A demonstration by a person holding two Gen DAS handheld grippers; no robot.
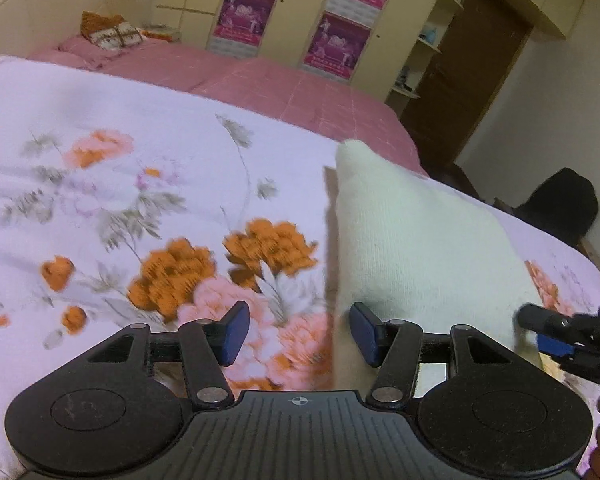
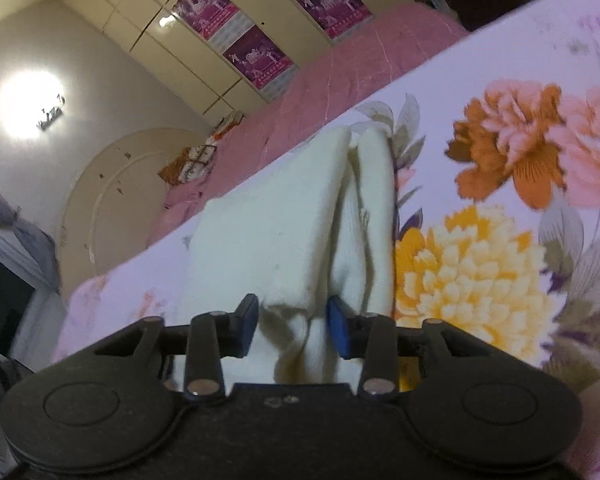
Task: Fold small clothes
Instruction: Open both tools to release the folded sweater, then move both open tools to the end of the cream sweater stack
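Right tool (image 2: 292, 326) spread, a bunched near edge of the cream garment (image 2: 284, 232) between its pads but not pinched. Left tool (image 1: 298, 334) likewise spread, empty, the garment's left edge just beside its right pad. Cream garment on the floral bedspread (image 1: 100, 208), apparently folded in layers already; judged well along, with perhaps one final fold or smoothing left.

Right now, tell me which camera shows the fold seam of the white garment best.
The right wrist view: the white garment fills its centre, two folded halves meeting along a seam, with the right gripper open around its near edge. The left wrist view shows only one smooth flap, no seam.
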